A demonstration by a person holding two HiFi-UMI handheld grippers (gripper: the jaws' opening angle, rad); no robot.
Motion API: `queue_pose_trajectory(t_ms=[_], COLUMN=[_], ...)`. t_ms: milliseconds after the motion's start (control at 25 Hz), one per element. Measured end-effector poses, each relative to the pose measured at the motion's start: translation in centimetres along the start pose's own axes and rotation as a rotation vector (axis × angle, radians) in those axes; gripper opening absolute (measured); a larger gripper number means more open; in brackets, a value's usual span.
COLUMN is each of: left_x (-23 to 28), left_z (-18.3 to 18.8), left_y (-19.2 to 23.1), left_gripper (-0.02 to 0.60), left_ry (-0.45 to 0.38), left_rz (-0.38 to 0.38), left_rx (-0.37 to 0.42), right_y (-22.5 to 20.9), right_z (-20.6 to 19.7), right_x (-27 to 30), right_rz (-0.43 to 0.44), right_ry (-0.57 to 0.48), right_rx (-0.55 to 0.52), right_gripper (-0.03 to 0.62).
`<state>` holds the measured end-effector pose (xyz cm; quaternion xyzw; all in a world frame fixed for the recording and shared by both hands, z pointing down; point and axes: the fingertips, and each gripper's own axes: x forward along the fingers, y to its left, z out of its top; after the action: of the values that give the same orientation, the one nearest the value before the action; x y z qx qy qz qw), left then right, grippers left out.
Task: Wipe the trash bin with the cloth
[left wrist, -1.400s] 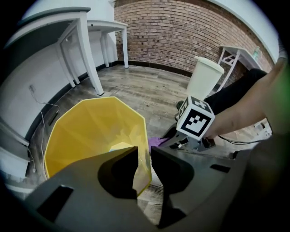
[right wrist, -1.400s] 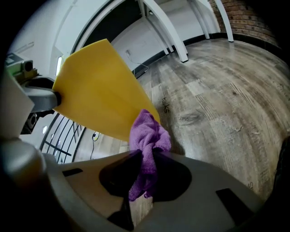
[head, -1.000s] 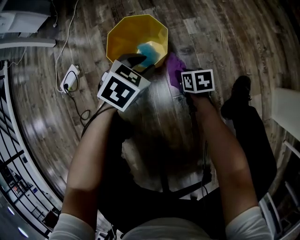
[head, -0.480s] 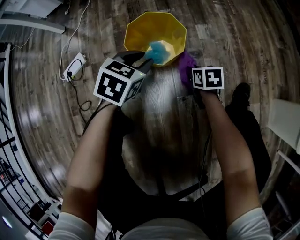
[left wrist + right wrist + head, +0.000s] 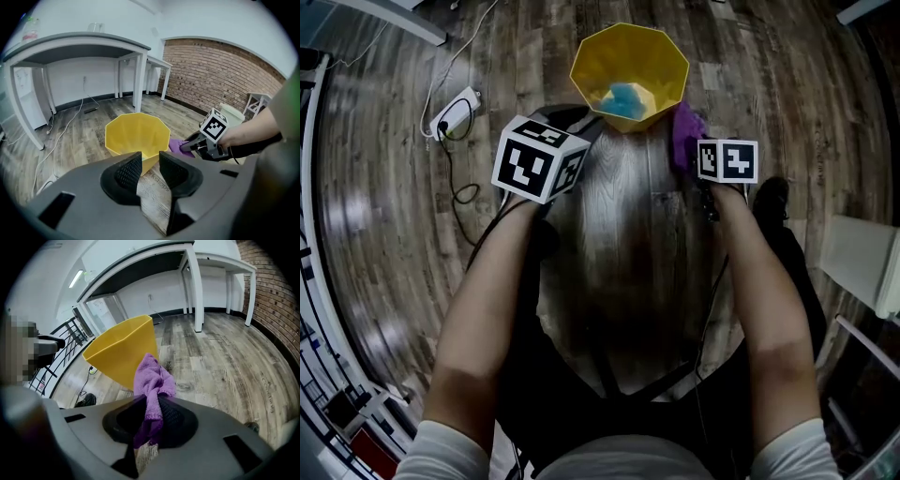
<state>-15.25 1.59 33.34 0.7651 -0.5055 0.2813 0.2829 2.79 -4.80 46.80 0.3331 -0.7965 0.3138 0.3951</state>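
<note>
A yellow octagonal trash bin (image 5: 628, 56) (image 5: 137, 136) (image 5: 123, 354) stands on the wooden floor, with something light blue (image 5: 623, 97) lying in its bottom. My left gripper (image 5: 584, 120) (image 5: 150, 166) hovers just short of the bin's near-left wall. It is open, and only floor shows between the jaws. To the right of the bin, my right gripper (image 5: 694, 157) (image 5: 154, 416) is shut on a purple cloth (image 5: 684, 134) (image 5: 152, 380) (image 5: 177, 145). The cloth bunches up out of the jaws close to the bin's right wall.
A white power strip (image 5: 453, 112) with trailing cables lies on the floor at the left. White tables (image 5: 79, 44) stand behind the bin, a brick wall (image 5: 220, 79) to the right. A white piece of furniture (image 5: 862, 258) and the person's dark shoe (image 5: 772, 197) are at the right.
My left gripper has drawn back to the left, away from the bin's rim, and rolled. The right gripper has risen slightly, with the cloth still in it.
</note>
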Motion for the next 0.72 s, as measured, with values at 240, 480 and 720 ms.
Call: queue_pose_trajectory(t_ms=[240, 480, 720], left_x=[-0.5, -1.3, -3.5], left_z=[0.0, 0.3, 0.7], left_y=[0.0, 0.1, -0.7], left_gripper=[0.114, 0.103, 0.058], left_ry=[-0.015, -0.040, -0.075], left_rz=[-0.001, 0.001, 0.010], left_rx=[-0.023, -0.045, -0.073], right_y=[0.2, 0.2, 0.5], right_z=[0.2, 0.7, 2.2], right_x=[-0.6, -1.4, -4.0], right_rz=[-0.006, -0.015, -0.025], right_ry=[0.000, -0.009, -0.038], right_rx=[-0.016, -0.030, -0.055], right_gripper=[0.072, 0.072, 0.072])
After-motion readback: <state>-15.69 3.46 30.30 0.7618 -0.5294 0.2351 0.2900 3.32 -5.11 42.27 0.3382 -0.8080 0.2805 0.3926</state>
